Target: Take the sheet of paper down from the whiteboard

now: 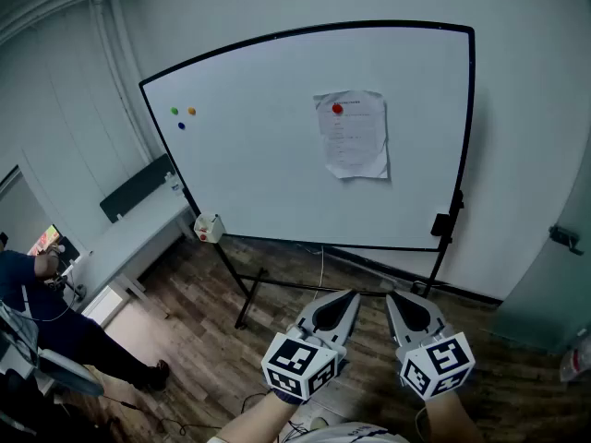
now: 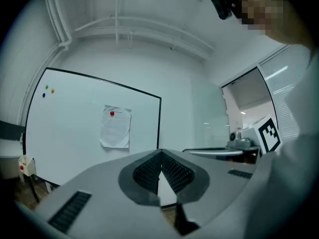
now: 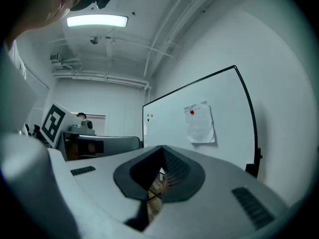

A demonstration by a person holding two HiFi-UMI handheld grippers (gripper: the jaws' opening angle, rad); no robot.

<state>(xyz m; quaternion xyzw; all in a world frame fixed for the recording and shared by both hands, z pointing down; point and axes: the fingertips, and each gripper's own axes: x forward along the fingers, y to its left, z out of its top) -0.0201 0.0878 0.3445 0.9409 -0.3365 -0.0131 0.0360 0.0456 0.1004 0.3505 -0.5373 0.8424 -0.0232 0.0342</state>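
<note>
While I hold them near, grey left gripper (image 1: 349, 295) and grey right gripper (image 1: 393, 297) sit closed, empty. White printed sheet of paper (image 1: 352, 141): far, under round red magnet (image 1: 337, 109), right half of black-framed whiteboard (image 1: 249, 164).

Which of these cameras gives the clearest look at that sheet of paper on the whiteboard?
The head view: the sheet of paper faces the camera and looks largest, its red magnet plain. The left gripper view shows it smaller, though still face-on; the right gripper view shows it small and at a slant.
</note>
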